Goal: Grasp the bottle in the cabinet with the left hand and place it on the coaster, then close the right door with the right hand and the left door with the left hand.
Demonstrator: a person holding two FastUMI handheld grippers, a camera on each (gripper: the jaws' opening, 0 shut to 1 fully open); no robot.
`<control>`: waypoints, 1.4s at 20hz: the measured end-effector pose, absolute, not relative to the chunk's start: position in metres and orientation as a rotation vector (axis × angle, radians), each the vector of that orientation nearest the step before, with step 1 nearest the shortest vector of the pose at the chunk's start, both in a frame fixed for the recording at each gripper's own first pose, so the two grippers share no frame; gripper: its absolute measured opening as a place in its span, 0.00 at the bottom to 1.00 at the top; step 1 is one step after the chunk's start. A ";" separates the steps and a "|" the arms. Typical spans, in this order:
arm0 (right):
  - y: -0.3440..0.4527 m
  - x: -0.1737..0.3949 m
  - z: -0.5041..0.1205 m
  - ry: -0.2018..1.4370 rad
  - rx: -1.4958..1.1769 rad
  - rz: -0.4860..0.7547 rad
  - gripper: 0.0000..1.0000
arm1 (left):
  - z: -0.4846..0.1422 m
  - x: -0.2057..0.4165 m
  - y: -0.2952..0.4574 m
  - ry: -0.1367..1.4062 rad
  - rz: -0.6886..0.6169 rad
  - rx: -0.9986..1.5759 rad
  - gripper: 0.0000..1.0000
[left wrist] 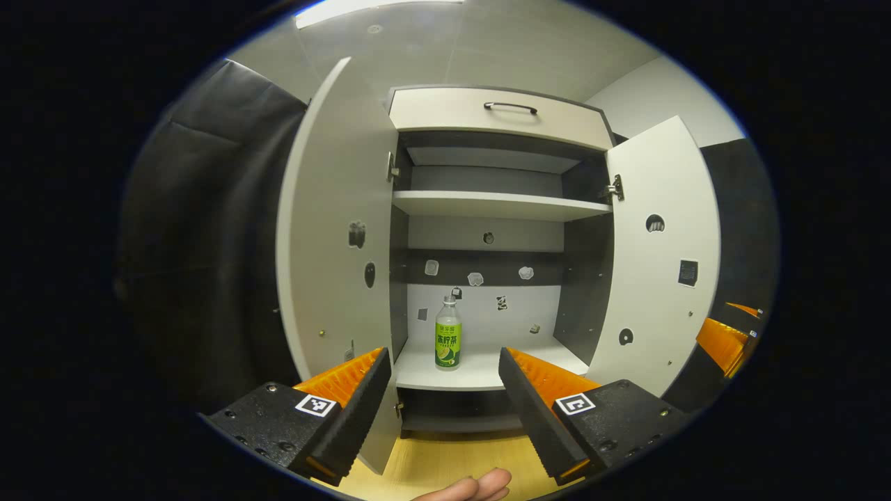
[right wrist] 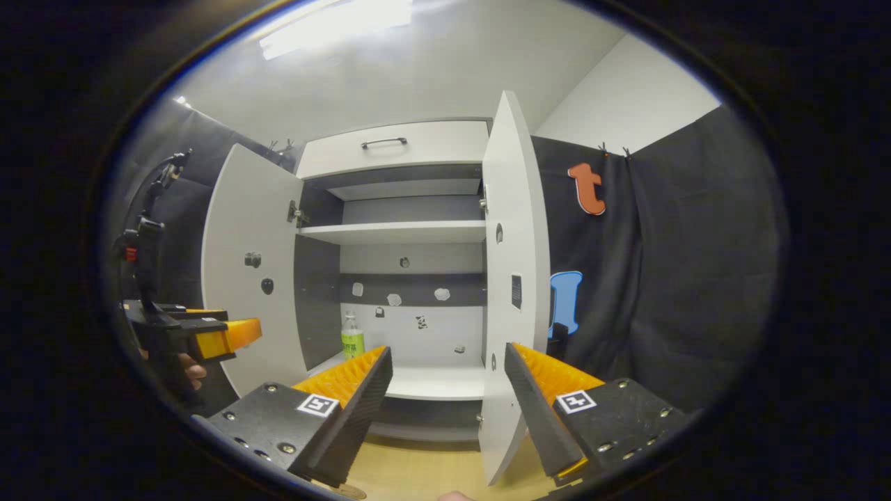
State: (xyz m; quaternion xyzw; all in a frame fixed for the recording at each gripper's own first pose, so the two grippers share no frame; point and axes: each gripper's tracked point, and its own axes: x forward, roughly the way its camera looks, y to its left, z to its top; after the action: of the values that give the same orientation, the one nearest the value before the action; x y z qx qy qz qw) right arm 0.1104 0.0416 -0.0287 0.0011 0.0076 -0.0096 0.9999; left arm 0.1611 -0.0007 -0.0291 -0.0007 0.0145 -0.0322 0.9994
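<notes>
A small clear bottle (left wrist: 448,332) with a green label and a white cap stands upright on the cabinet's lower shelf (left wrist: 480,372), toward its left side. My left gripper (left wrist: 442,358) is open in front of the cabinet, short of the shelf, with the bottle seen between its fingers. Both doors stand wide open: the left door (left wrist: 334,229) and the right door (left wrist: 661,257). In the right gripper view the bottle (right wrist: 353,336) shows deep inside, and my right gripper (right wrist: 445,355) is open and empty, with the right door's edge (right wrist: 511,278) straight ahead. The left gripper (right wrist: 223,335) is held at the far left.
Above the lower shelf are an upper shelf (left wrist: 498,204) and a closed drawer with a dark handle (left wrist: 511,108). A light wooden tabletop (left wrist: 445,463) lies below the cabinet. Black cloth hangs on both sides. The right gripper (left wrist: 727,337) shows past the right door.
</notes>
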 end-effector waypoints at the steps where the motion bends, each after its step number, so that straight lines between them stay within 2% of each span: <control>1: 0.044 0.116 -0.028 0.009 0.004 -0.019 0.98 | -0.032 0.174 -0.003 0.034 -0.068 -0.005 0.98; 6: 0.062 0.135 -0.041 0.003 0.007 0.008 0.98 | -0.048 0.241 -0.005 0.037 -0.079 -0.015 0.99; 13: 0.065 0.160 -0.058 0.039 0.038 -0.008 0.98 | -0.080 0.335 -0.014 0.055 -0.123 -0.033 0.99; 20: 0.062 0.172 -0.054 -0.003 0.011 -0.027 0.98 | -0.121 0.429 -0.017 0.082 -0.120 -0.031 0.99; 28: 0.053 0.182 -0.079 0.044 -0.046 -0.068 0.98 | -0.151 0.495 -0.014 0.080 -0.126 -0.009 0.99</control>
State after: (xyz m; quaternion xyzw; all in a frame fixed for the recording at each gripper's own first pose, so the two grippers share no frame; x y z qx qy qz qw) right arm 0.1819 0.0535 -0.0786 -0.0228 0.0220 -0.0342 0.9989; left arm 0.4946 -0.0137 -0.1508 -0.0046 0.0400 -0.0628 0.9972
